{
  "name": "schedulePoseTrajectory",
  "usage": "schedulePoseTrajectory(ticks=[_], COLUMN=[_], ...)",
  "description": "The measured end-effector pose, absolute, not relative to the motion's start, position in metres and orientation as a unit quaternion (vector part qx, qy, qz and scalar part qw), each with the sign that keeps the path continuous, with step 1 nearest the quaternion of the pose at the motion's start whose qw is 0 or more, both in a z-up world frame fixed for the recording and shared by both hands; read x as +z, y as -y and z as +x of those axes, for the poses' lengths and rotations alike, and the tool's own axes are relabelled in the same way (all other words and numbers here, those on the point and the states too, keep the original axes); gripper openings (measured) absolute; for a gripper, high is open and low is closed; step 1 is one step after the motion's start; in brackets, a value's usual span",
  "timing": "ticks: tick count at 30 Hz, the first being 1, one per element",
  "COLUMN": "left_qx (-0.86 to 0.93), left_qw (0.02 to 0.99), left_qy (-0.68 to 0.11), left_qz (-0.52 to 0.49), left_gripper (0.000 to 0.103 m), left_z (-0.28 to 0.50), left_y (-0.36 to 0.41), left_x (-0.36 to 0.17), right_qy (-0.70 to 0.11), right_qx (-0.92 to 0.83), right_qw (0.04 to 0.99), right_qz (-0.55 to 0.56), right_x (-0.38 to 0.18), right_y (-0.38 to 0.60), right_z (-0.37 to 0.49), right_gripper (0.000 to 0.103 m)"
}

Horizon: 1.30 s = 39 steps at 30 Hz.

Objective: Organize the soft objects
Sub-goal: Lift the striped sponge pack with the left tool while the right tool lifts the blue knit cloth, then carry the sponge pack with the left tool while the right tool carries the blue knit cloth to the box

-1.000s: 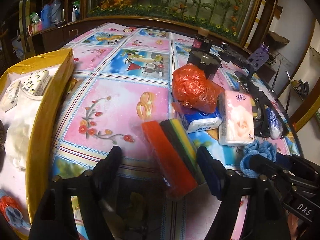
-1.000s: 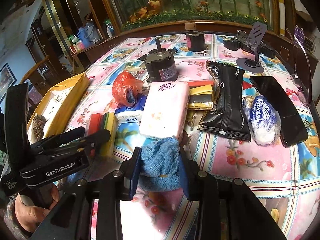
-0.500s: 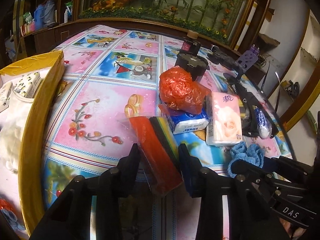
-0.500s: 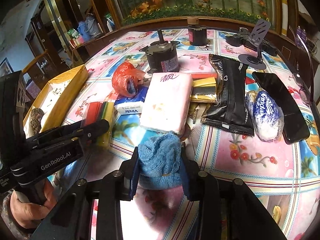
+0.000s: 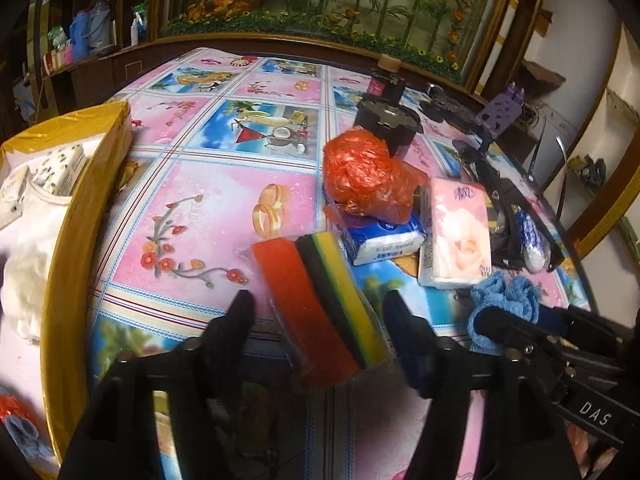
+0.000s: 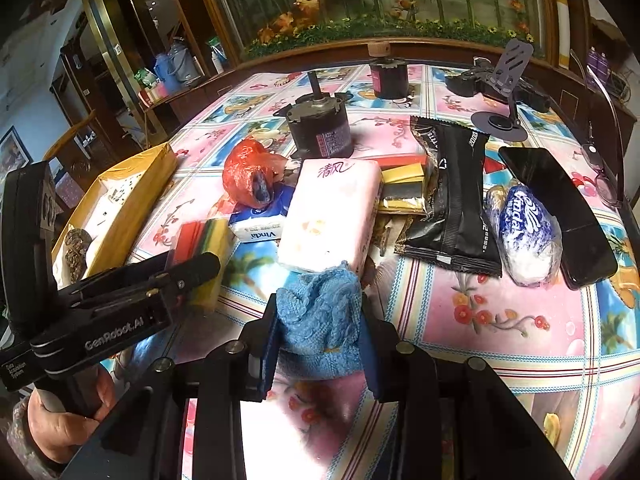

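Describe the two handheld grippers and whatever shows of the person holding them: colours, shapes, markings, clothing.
Both are black, angular tools with two long fingers. The left gripper has plain dark fingers; seen from the right wrist, its side bears white "GenRobot.AI" lettering. The right gripper has blue pads and silver screws, and its body reads "DAS" in the left wrist view. The person's left hand emerges from a dark patterned sleeve.

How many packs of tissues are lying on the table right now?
3, maybe more hidden. The pink pack lies in the middle, the small blue-and-white Vinda pack beside it under the red bag, and the crumpled Vinda pack by the phone.
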<state>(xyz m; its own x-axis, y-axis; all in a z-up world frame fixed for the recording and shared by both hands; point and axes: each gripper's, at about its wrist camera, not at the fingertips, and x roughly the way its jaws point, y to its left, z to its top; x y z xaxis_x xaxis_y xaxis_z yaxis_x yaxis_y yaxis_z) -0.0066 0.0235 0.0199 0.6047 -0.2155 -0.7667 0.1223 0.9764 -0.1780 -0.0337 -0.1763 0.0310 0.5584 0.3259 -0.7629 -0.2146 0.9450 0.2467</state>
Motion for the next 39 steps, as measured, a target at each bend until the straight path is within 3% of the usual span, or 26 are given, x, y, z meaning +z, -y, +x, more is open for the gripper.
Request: schedulePoseTrajectory(ticks=[6, 7, 9, 12, 21, 39], left_qx=[-0.056, -0.056, -0.050, -0.049, -0.029, -0.028], left_qw=[0.889, 0.890, 0.894, 0.898, 0.942, 0.947], left_qy=[-0.453, -0.453, -0.444, -0.438, -0.333, -0.319], left_qz=[0.015, 0.020, 0.026, 0.013, 0.006, 0.003], left_gripper=[0.073, 0.070, 0.046, 0.041, 0.041, 0.042], left_z=[0.003, 0.005, 0.005, 0.003, -0.027, -0.031], left_y=[-0.003, -0.003, -0.003, -0.009, -0.018, -0.019], left_x=[0.012, 0.012, 0.014, 0.015, 0.044, 0.049], right_qy=[-0.441, -0.440, -0.438, -0.435, -0.418, -0.410], right_qx=[0.151, 0.152, 0.155, 0.159, 0.165, 0.166], right_qw=[0.882, 0.882, 0.883, 0.883, 0.890, 0.893], right_qz=[0.068, 0.069, 0.069, 0.071, 0.079, 0.083], right_x=[0.033, 0.034, 0.035, 0.036, 0.042, 0.042], right_y=[0.179, 0.180, 0.179, 0.179, 0.181, 0.182], right_z=[-0.035, -0.035, -0.036, -0.038, -0.041, -0.039], right_gripper=[0.038, 0.038, 0.038, 0.038, 0.038, 0.038])
